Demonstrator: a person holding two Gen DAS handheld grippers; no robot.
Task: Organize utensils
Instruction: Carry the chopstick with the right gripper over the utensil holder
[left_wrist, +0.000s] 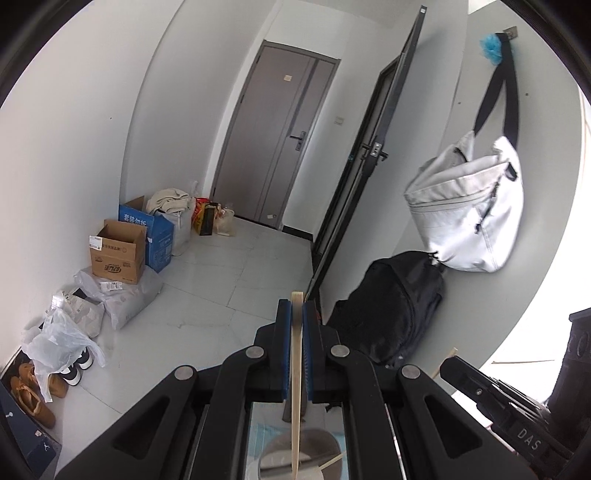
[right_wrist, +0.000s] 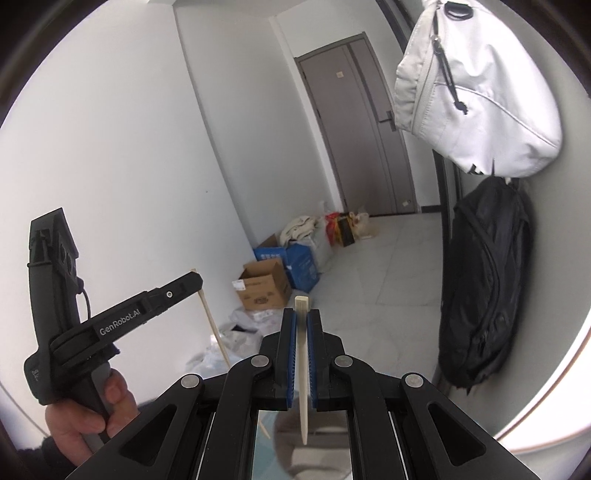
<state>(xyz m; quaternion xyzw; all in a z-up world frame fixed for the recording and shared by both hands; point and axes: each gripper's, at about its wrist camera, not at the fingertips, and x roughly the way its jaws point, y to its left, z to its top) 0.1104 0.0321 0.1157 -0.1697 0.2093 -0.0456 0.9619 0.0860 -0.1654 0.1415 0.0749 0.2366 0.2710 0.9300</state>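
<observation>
My left gripper (left_wrist: 296, 306) is shut on a pale wooden chopstick (left_wrist: 295, 373) that runs lengthwise between its blue pads, its blunt end sticking out past the fingertips. My right gripper (right_wrist: 301, 314) is shut on a second pale chopstick (right_wrist: 303, 369), held the same way with its pointed end toward the camera. Both grippers are raised and look into a hallway. The left gripper also shows at the left of the right wrist view (right_wrist: 177, 288), with its chopstick (right_wrist: 214, 325) hanging below. The right gripper's body shows at the lower right of the left wrist view (left_wrist: 491, 391).
A grey door (left_wrist: 273, 147) closes the hallway. Cardboard boxes (left_wrist: 118, 251), bags and shoes (left_wrist: 33, 395) line the left wall. A white bag (left_wrist: 469, 206) hangs on the right wall above a black backpack (left_wrist: 391, 310). An open dark door (left_wrist: 362, 166) stands beside them.
</observation>
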